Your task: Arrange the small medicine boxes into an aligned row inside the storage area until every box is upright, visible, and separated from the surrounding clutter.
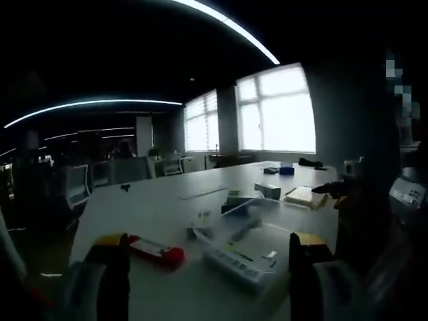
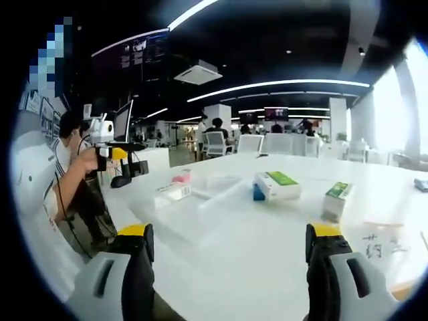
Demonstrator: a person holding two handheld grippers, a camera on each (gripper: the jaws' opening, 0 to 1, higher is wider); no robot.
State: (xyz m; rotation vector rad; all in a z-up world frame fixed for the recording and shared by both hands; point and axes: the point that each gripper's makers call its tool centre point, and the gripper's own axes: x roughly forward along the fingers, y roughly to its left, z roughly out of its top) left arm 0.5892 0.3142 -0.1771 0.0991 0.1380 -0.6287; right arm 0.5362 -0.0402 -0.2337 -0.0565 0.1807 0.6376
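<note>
Left gripper view: we see the left gripper (image 1: 208,267) at the bottom of the frame, jaws spread wide with nothing between them. On the white counter (image 1: 154,207), a red box (image 1: 157,251) lies flat at lower centre-left. A clear storage tray (image 1: 244,257) sits just right of it. Small medicine boxes (image 1: 267,192) lie scattered at centre right, some flat.

Right gripper view: the right gripper (image 2: 227,264) is also wide apart and empty, hovering over the counter. A clear tray (image 2: 200,200) sits at centre. A green-topped box (image 2: 277,185) lies flat right of it; another green box (image 2: 336,198) stands upright at far right. A person (image 2: 47,180) at the left edge holds another gripper.
</note>
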